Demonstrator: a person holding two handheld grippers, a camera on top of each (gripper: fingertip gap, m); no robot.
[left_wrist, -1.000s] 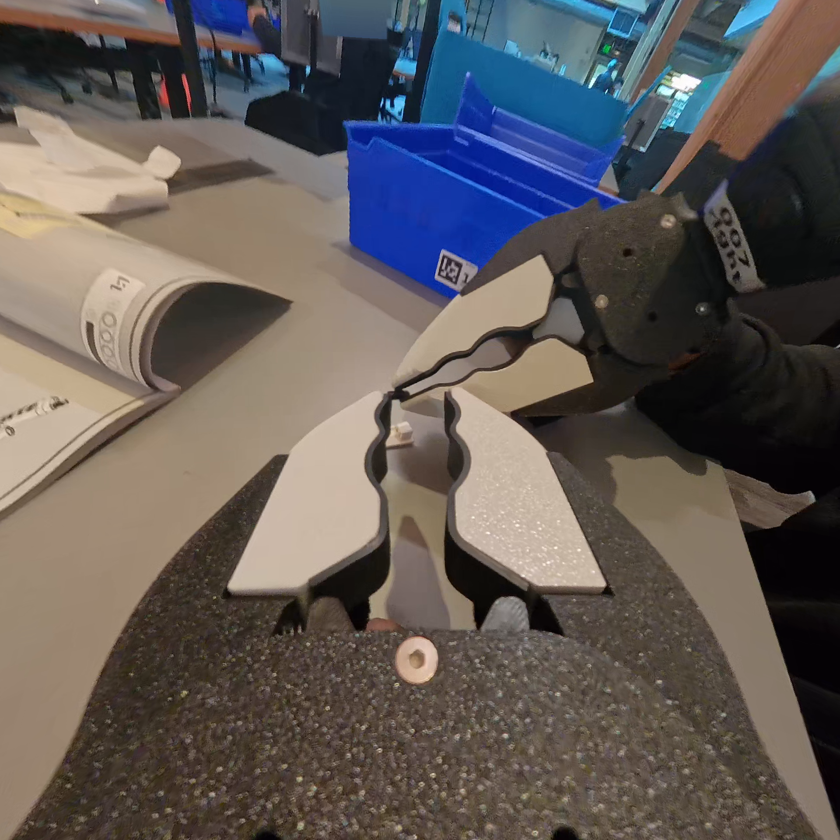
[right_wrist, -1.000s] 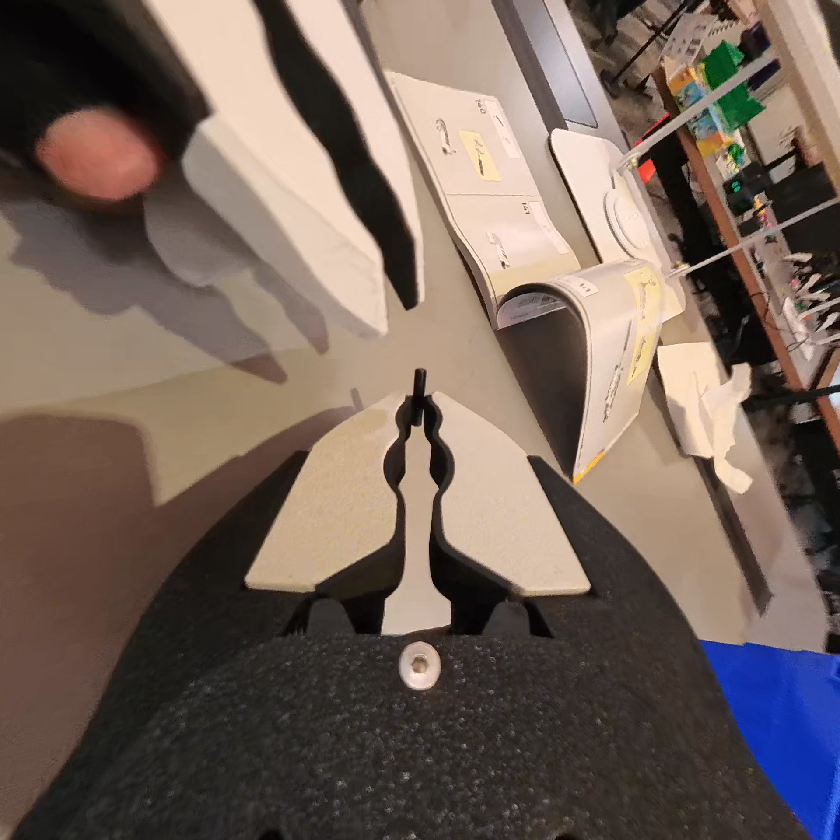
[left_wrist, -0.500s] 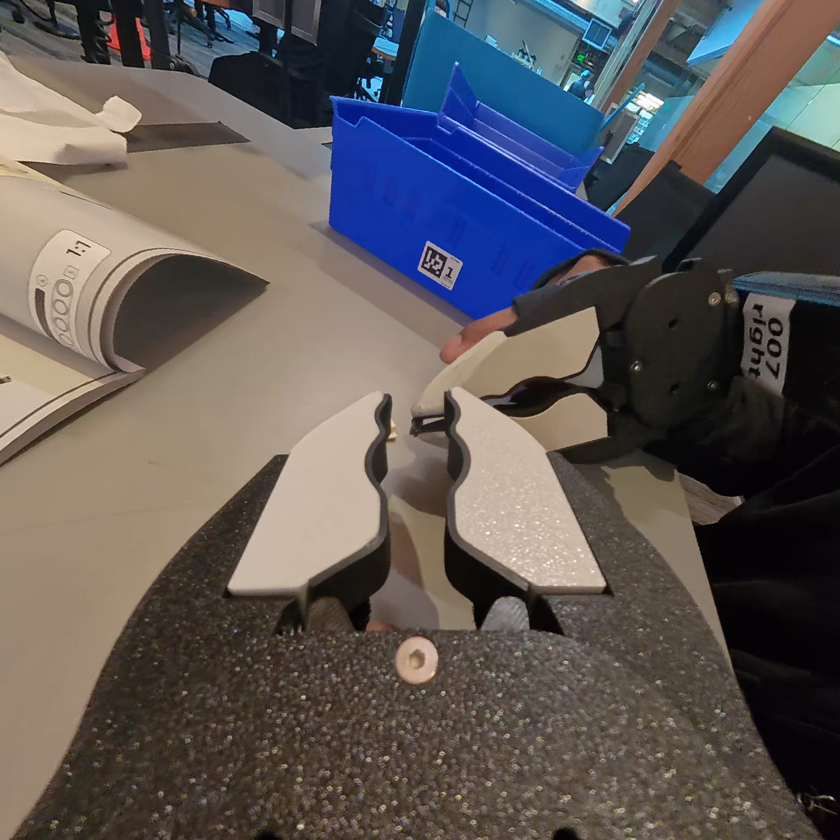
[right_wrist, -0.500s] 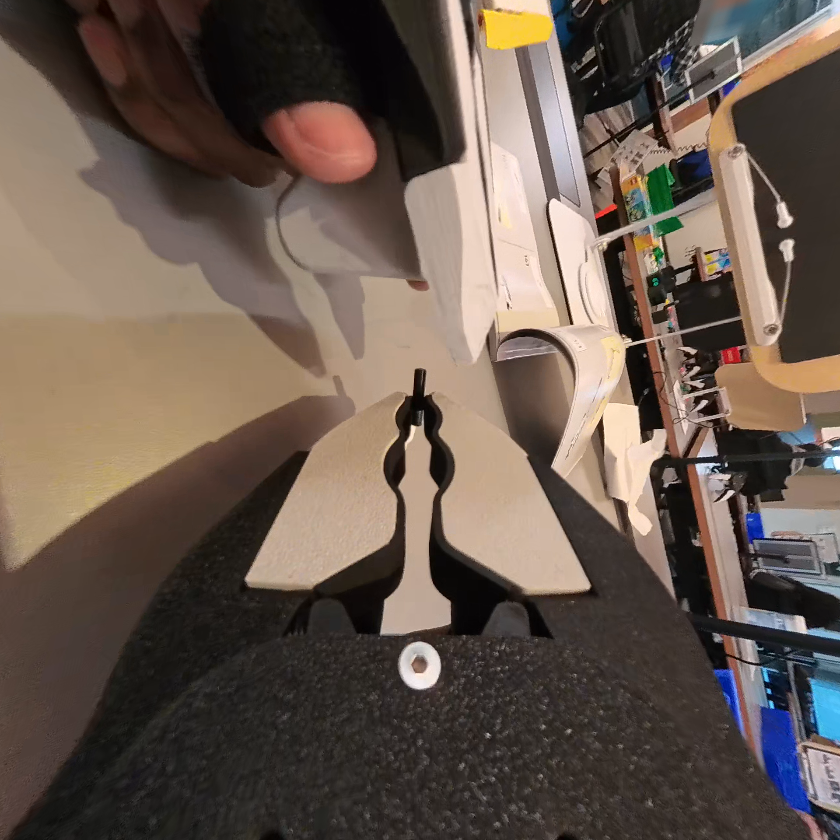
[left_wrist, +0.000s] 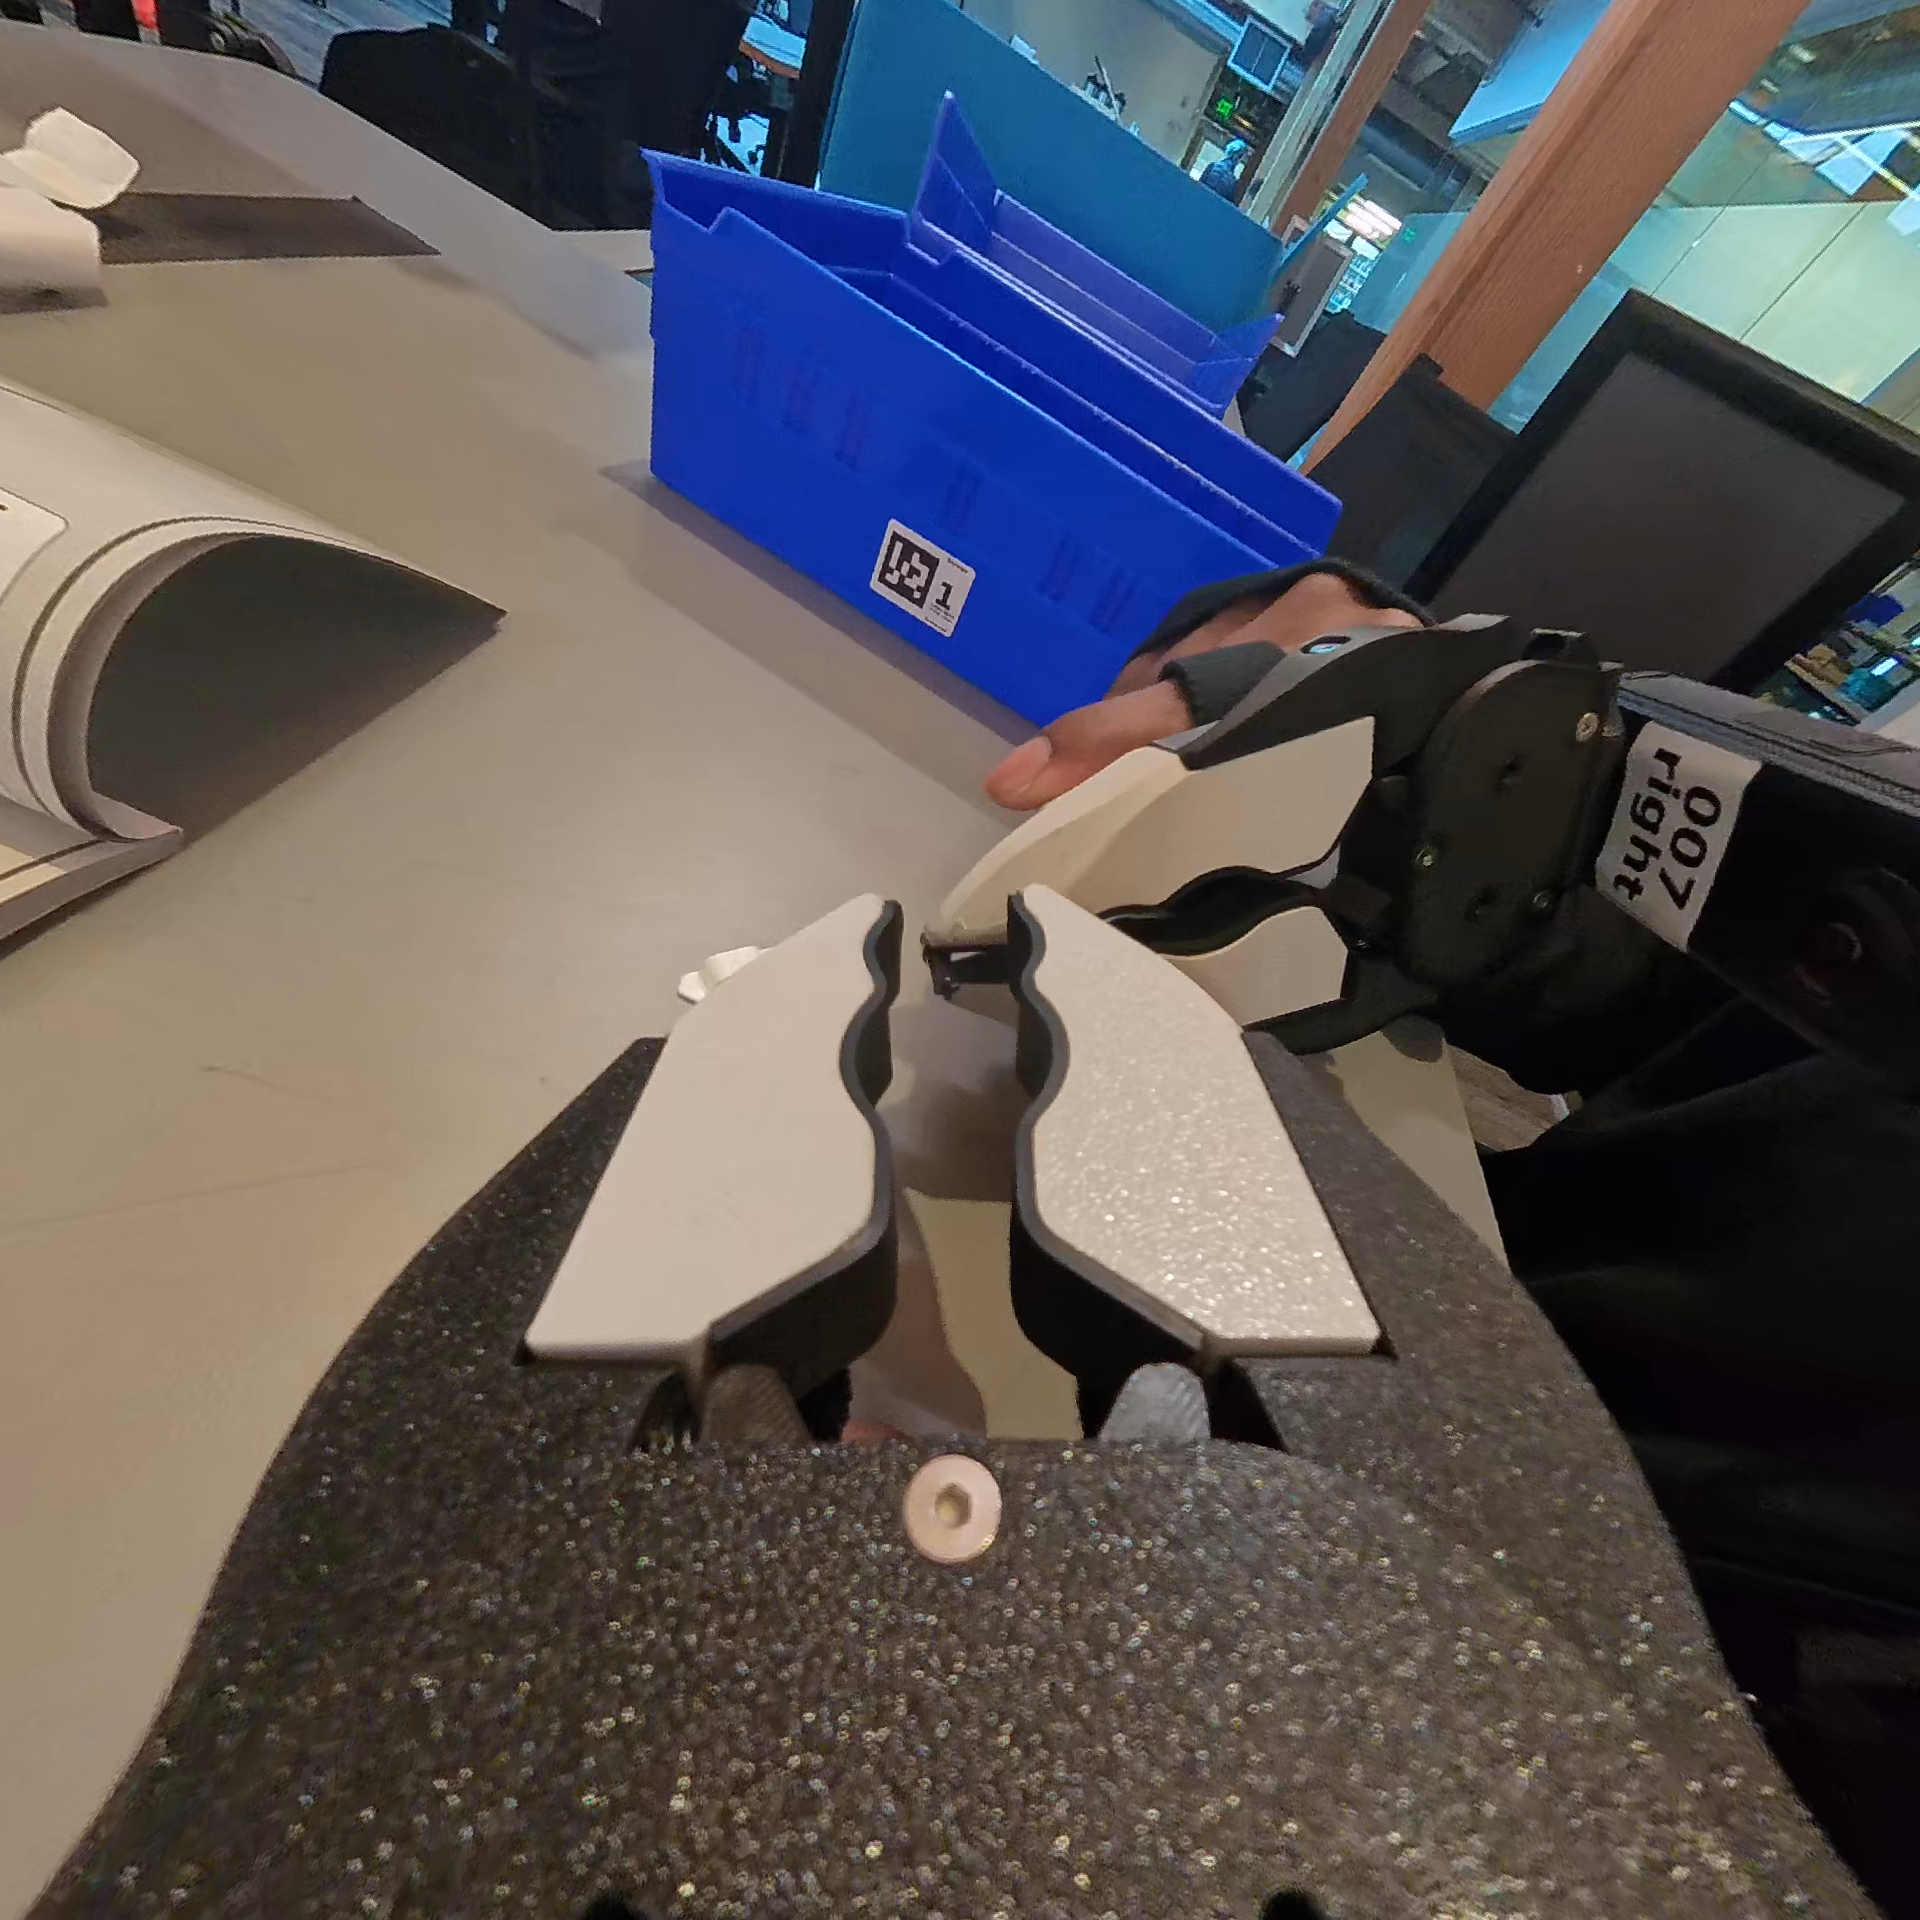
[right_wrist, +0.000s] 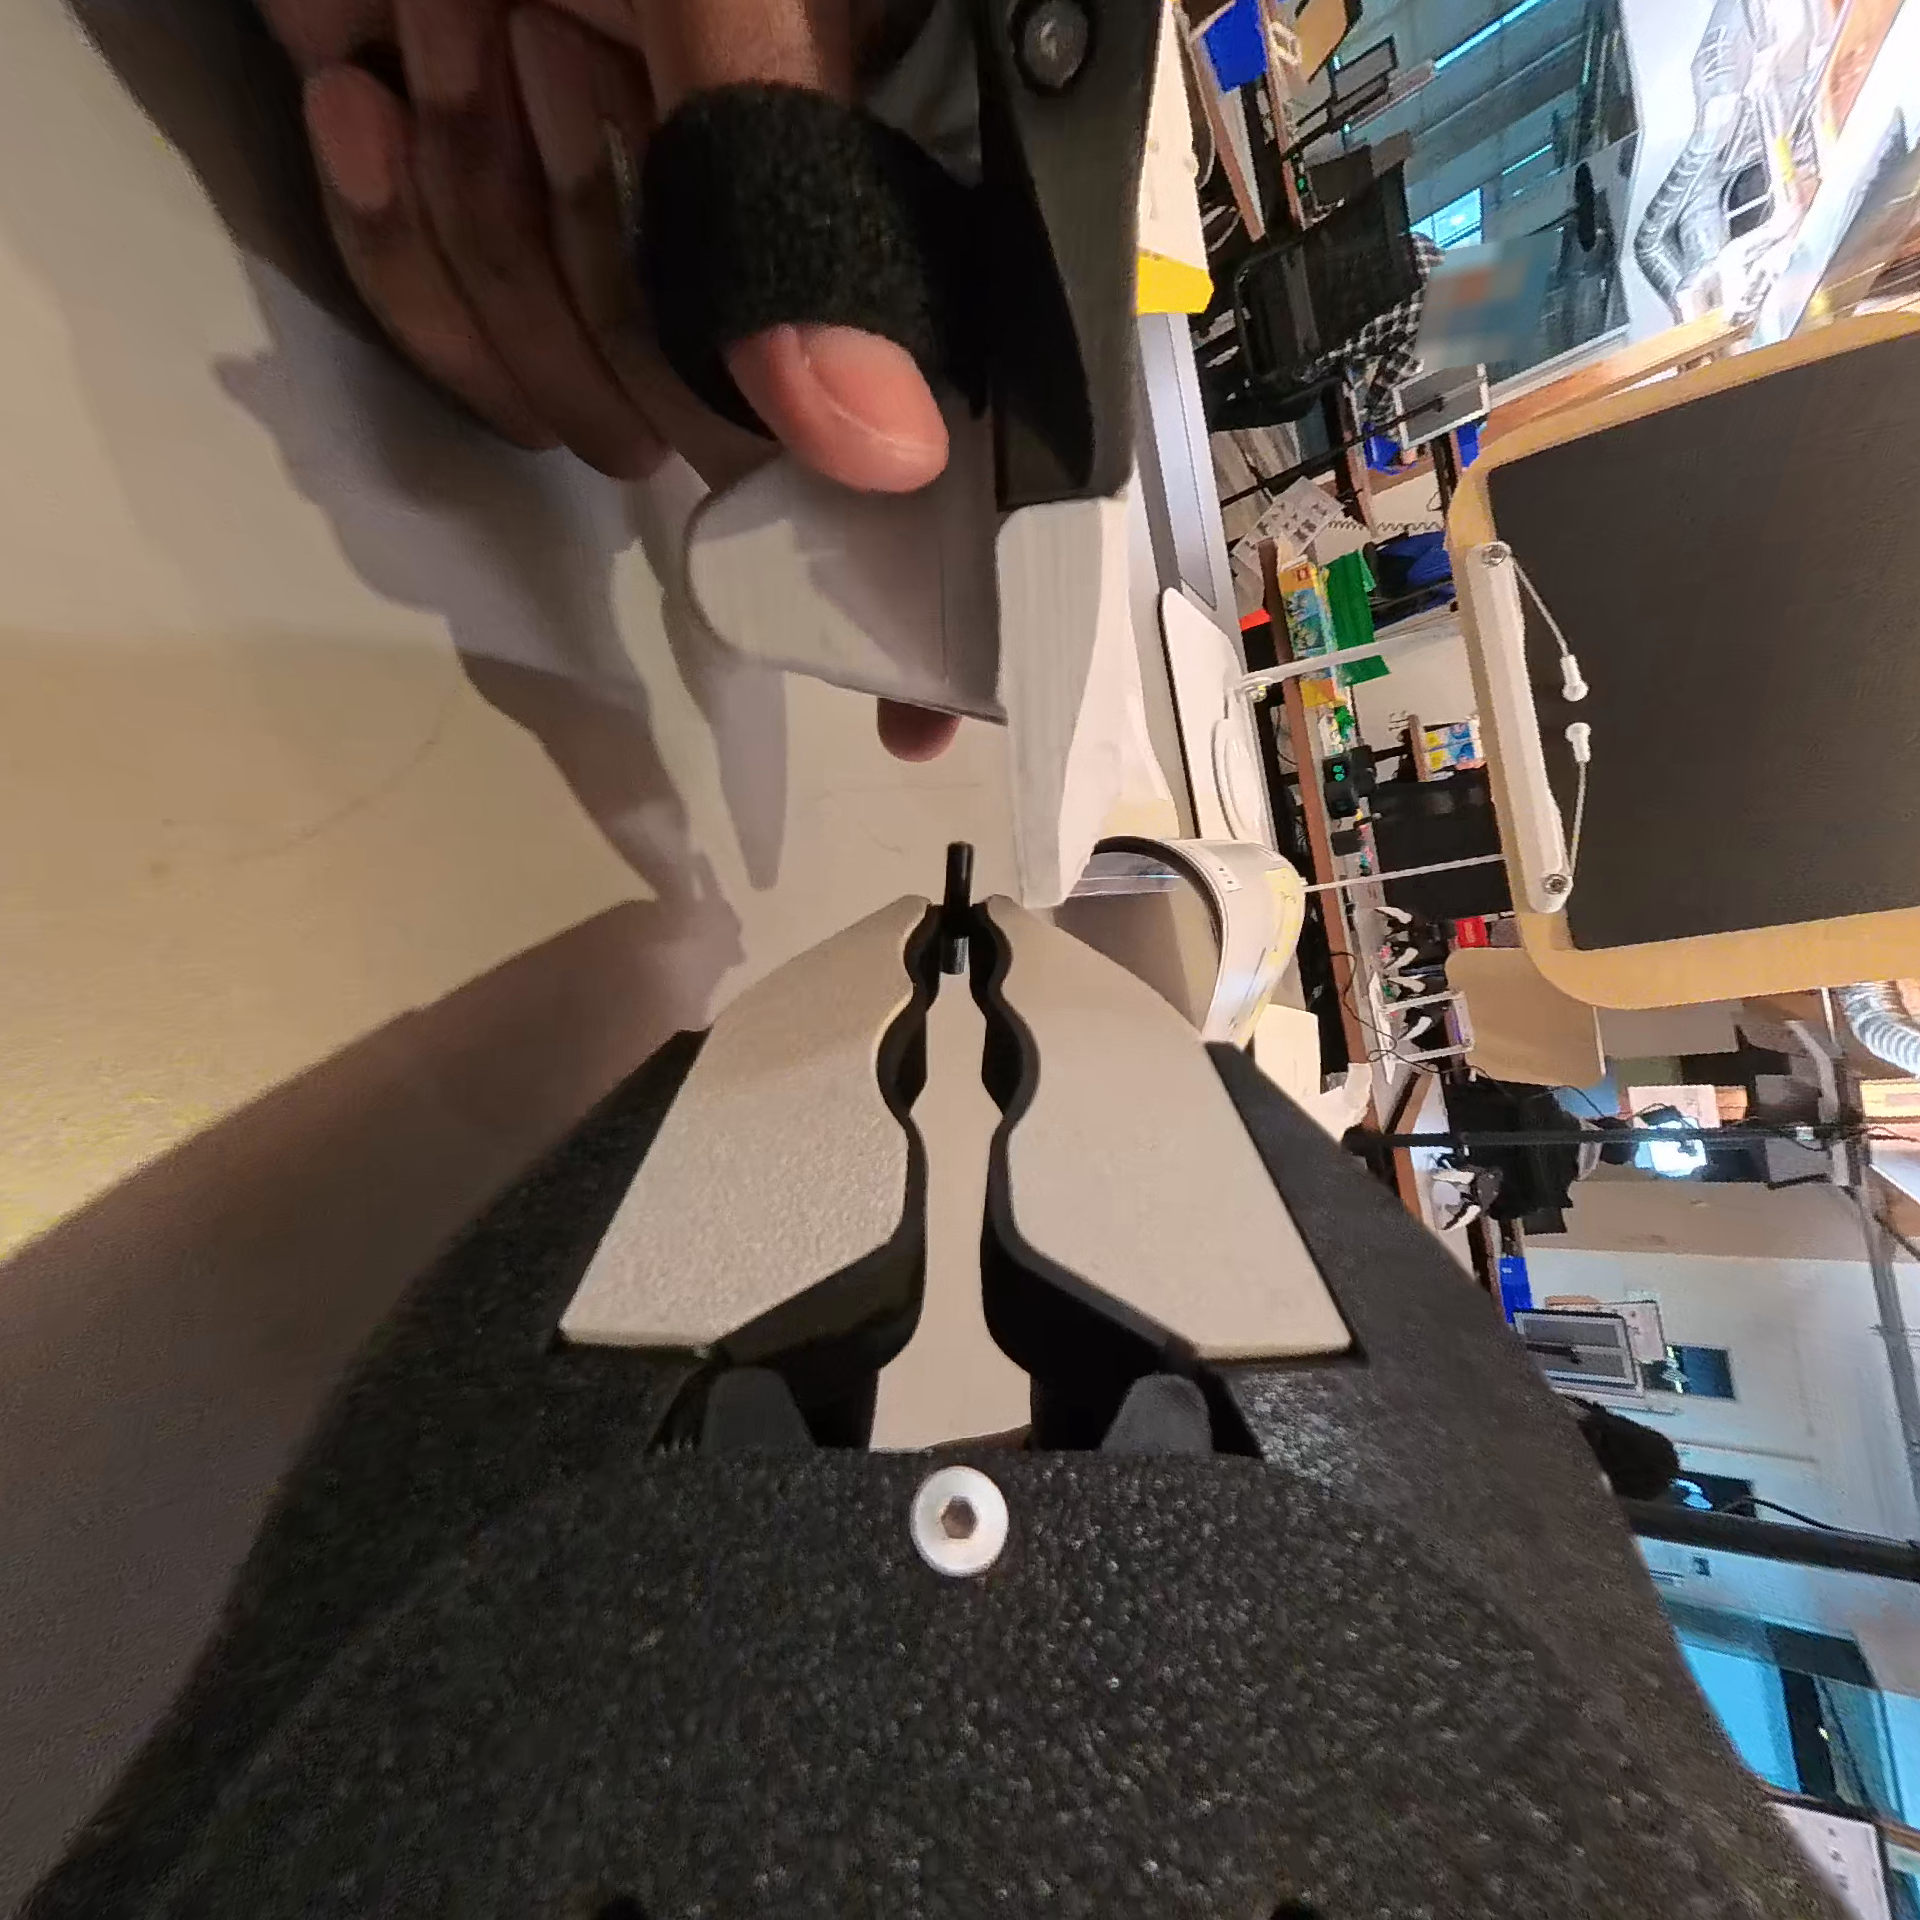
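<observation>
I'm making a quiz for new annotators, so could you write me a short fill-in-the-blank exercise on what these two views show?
1. The right tool is clamped on a small ____ pin that sticks out past its tips.
2. The bin on the grey table is ____ in colour.
3. The left tool has its fingers standing ____, with nothing pressed between them.
4. A small ____ part lies on the table beside the left tool's tip.

Missing words: black; blue; apart; white

Blue bin (left_wrist: 935, 436) blocks ahead; open booklet (left_wrist: 156, 623) left; bare table (left_wrist: 520, 831) between.
</observation>
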